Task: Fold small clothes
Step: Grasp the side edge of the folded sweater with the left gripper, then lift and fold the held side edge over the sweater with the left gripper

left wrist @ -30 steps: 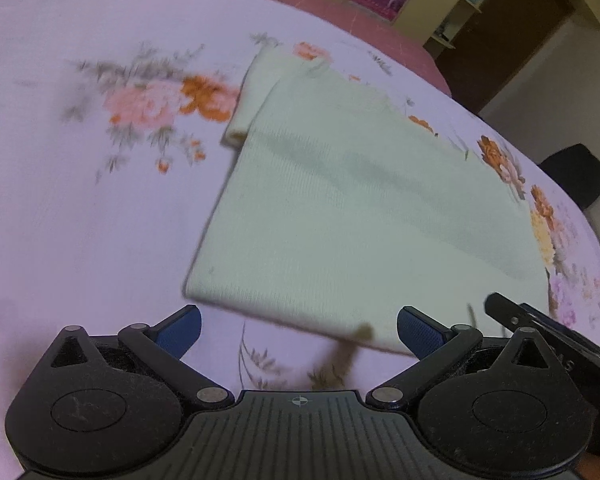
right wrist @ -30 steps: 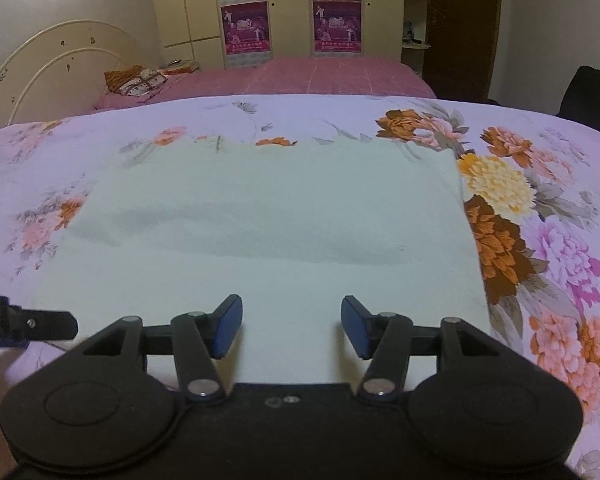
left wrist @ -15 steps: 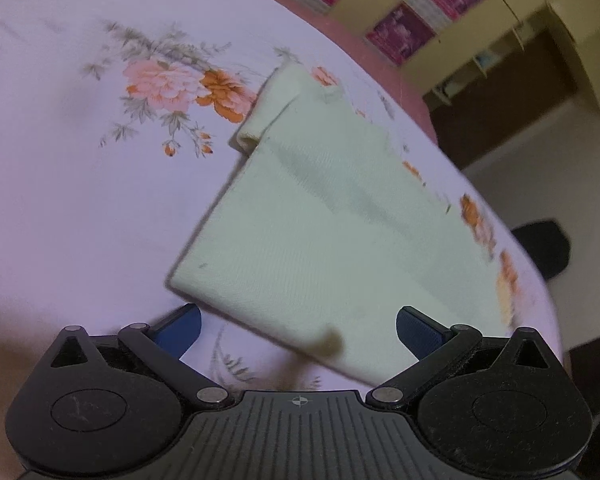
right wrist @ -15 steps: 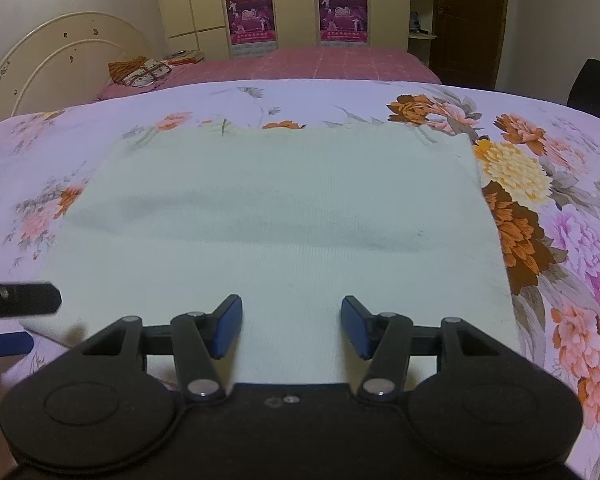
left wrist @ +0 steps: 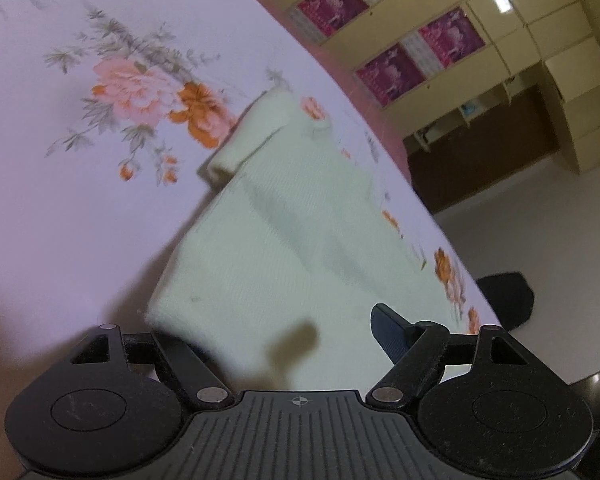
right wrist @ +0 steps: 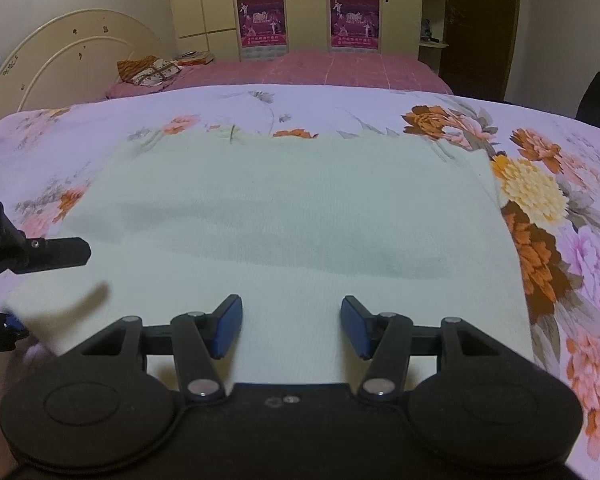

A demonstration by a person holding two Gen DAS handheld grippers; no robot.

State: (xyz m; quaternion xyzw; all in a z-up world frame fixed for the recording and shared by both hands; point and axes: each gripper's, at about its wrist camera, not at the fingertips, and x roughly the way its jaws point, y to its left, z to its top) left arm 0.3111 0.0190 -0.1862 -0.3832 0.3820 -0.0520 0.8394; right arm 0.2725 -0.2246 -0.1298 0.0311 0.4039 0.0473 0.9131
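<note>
A pale green knit garment (left wrist: 292, 232) lies folded flat on the floral sheet, with a folded sleeve (left wrist: 252, 136) sticking out at its far end. My left gripper (left wrist: 276, 328) straddles the garment's near corner and its jaws are closing. One finger is hidden under the cloth and the other blue pad (left wrist: 388, 332) stands above it, not pressing. In the right wrist view the same garment (right wrist: 292, 208) fills the middle. There the left gripper (right wrist: 52, 286) sits at its near left corner. My right gripper (right wrist: 292, 320) hovers half open over the near hem, gripping nothing.
The floral bedsheet (right wrist: 580, 240) spreads all around the garment. Behind it stand a pink bed (right wrist: 320, 68), a cream headboard (right wrist: 72, 52) and yellow wardrobes with posters (right wrist: 308, 0). A dark object (left wrist: 508, 300) stands beyond the bed's right edge.
My left gripper has rolled and moved in onto the garment's near corner; its jaws have narrowed and one finger has slipped under the cloth. The right gripper has stayed put.
</note>
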